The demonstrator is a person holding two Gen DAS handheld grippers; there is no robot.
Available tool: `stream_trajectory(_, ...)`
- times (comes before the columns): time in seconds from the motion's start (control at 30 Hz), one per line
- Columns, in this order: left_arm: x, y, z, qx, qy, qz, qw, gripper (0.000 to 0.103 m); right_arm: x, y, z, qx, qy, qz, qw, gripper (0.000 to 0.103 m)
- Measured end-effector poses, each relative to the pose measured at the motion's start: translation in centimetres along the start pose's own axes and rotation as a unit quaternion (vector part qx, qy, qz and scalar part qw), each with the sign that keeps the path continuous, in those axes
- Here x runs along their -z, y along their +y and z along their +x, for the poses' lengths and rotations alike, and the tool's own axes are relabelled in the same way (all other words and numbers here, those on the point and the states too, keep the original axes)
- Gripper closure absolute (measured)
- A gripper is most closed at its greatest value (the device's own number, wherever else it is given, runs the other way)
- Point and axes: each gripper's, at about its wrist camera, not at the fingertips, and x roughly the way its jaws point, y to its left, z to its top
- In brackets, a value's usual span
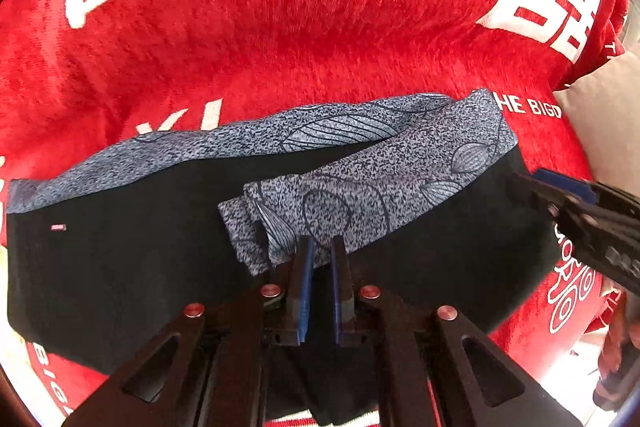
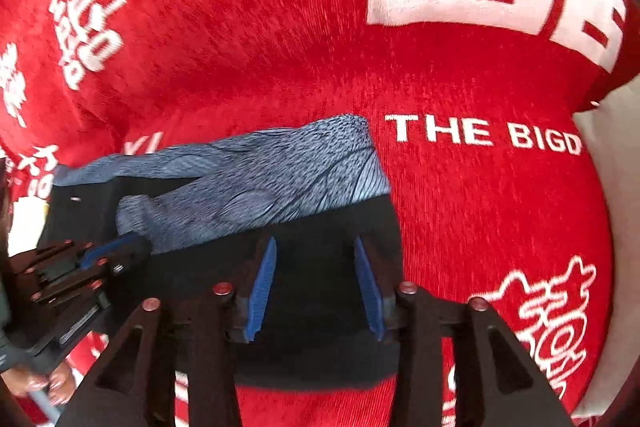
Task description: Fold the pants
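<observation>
Pants (image 1: 120,251): black with speckled grey leaf-print band, lying partly folded on red blanket (image 1: 320,27) with white lettering. Left gripper (image 1: 322,247): fingers narrowly apart, tips at the pants' folded grey end, no cloth visibly pinched. Right gripper (image 2: 316,251): spread wide, over the pants' black part.
</observation>
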Motion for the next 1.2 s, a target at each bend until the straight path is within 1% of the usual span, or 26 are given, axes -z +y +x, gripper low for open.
stream_trajectory(0.03,0.2,-0.2,-0.2,-0.002,0.001,0.000,1.0000,0.093,0.5,0.0,-0.5,-0.007,-0.001,0.001,1.000,0.051)
stream_trajectory(0.17,1.2,0.1,-1.1,-0.007,0.010,-0.007,0.9999,0.093,2.7,1.0,-1.7,-0.041,0.011,0.004,0.999,0.050)
stream_trajectory(0.23,1.9,0.6,-1.4,-0.011,0.014,-0.014,0.9997,0.093,3.6,1.6,-1.5,-0.054,0.019,0.006,0.998,0.049)
stream_trajectory(0.33,2.9,1.3,-1.7,-0.008,0.019,-0.035,0.9992,0.093,4.3,1.6,-0.7,-0.061,0.029,0.008,0.998,0.042)
stream_trajectory(0.4,3.6,1.8,-1.9,-0.007,0.019,-0.048,0.9987,0.093,4.4,1.3,0.0,-0.067,0.030,0.011,0.997,0.040)
stream_trajectory(0.57,4.5,2.1,-1.8,-0.004,0.027,-0.075,0.9968,0.093,4.3,1.4,0.7,-0.083,0.032,0.001,0.996,0.030)
stream_trajectory(0.67,4.6,2.1,-1.8,-0.008,0.040,-0.094,0.9947,0.093,4.2,1.7,0.7,-0.085,0.034,-0.007,0.996,0.028)
stream_trajectory(0.97,5.8,1.8,-2.5,-0.022,0.031,-0.130,0.9908,0.093,4.0,1.7,-0.3,-0.110,0.042,-0.018,0.993,0.028)
stream_trajectory(1.0,5.9,1.8,-2.6,-0.022,0.030,-0.134,0.9902,0.084,4.0,1.7,-0.3,-0.109,0.042,-0.021,0.993,0.028)
stream_trajectory(1.03,6.2,2.0,-2.8,-0.026,0.027,-0.141,0.9894,0.051,4.1,1.7,-0.3,-0.109,0.042,-0.023,0.993,0.028)
stream_trajectory(1.07,6.4,2.1,-3.1,-0.038,0.021,-0.146,0.9884,0.030,4.1,1.7,-0.4,-0.109,0.042,-0.026,0.993,0.028)
stream_trajectory(1.1,6.7,2.5,-3.5,-0.044,0.008,-0.154,0.9871,0.006,4.2,1.9,-0.3,-0.107,0.042,-0.029,0.993,0.028)
stream_trajectory(1.13,6.9,2.8,-3.8,-0.042,-0.001,-0.160,0.9862,0.006,4.2,2.1,-0.3,-0.104,0.044,-0.032,0.993,0.028)
stream_trajectory(1.2,7.3,3.7,-3.7,-0.032,0.004,-0.168,0.9853,0.006,4.4,2.5,-0.4,-0.099,0.041,-0.035,0.994,0.028)
